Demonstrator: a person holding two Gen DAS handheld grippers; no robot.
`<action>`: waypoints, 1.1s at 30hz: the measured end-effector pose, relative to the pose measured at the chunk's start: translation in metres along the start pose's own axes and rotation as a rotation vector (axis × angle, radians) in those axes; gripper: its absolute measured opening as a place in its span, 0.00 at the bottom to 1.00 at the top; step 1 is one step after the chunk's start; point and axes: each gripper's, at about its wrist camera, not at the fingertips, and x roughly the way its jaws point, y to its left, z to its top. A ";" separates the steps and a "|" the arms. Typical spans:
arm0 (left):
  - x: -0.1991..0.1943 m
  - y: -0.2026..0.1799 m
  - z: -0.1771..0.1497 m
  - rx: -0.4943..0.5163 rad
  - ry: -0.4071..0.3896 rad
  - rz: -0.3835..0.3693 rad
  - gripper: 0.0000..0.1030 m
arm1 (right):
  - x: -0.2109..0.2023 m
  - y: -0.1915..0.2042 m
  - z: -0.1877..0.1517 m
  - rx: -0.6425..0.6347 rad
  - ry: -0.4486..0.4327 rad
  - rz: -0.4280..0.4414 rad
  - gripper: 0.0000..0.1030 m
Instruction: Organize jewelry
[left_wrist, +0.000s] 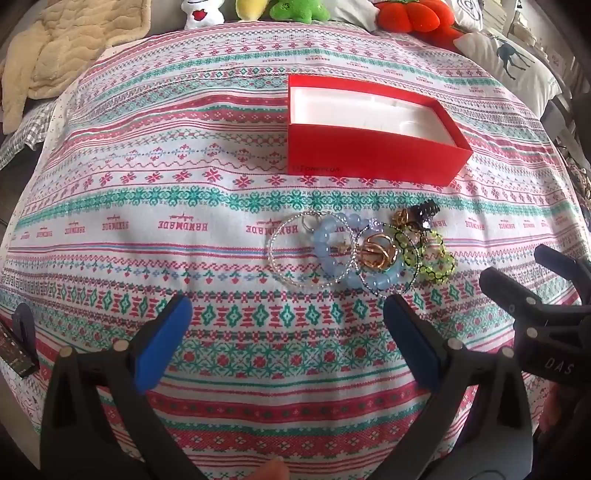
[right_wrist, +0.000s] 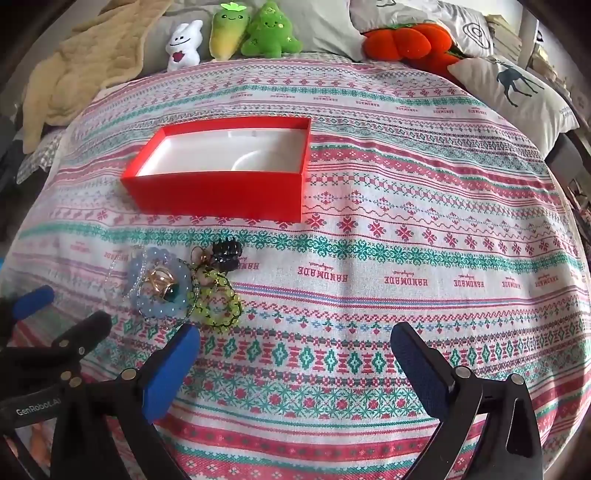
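Observation:
A heap of jewelry (left_wrist: 362, 251) lies on the patterned cloth: blue bead bracelets (left_wrist: 332, 240), silver hoops (left_wrist: 284, 254), gold pieces (left_wrist: 376, 251), green bead bracelets (left_wrist: 436, 258) and a black hair claw (left_wrist: 424, 214). It also shows in the right wrist view (right_wrist: 177, 288). A red box (left_wrist: 369, 155) with a white empty inside stands beyond the heap, also in the right wrist view (right_wrist: 221, 192). My left gripper (left_wrist: 288, 314) is open and empty, just short of the heap. My right gripper (right_wrist: 295, 343) is open and empty, to the right of the heap.
Plush toys (right_wrist: 255, 33), an orange plush (right_wrist: 406, 40), a deer pillow (right_wrist: 517, 92) and a cream blanket (right_wrist: 81, 66) line the far edge of the bed. The patterned cloth (right_wrist: 406, 240) covers the surface.

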 end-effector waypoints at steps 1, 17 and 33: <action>0.000 0.000 0.000 0.000 -0.001 0.000 1.00 | 0.000 0.000 0.000 -0.001 0.000 0.000 1.00; 0.000 0.003 0.001 0.009 -0.003 0.001 1.00 | -0.001 -0.002 0.001 0.010 -0.010 0.006 1.00; -0.001 0.001 0.001 0.003 -0.005 -0.009 1.00 | -0.002 -0.004 0.002 0.008 -0.009 0.002 1.00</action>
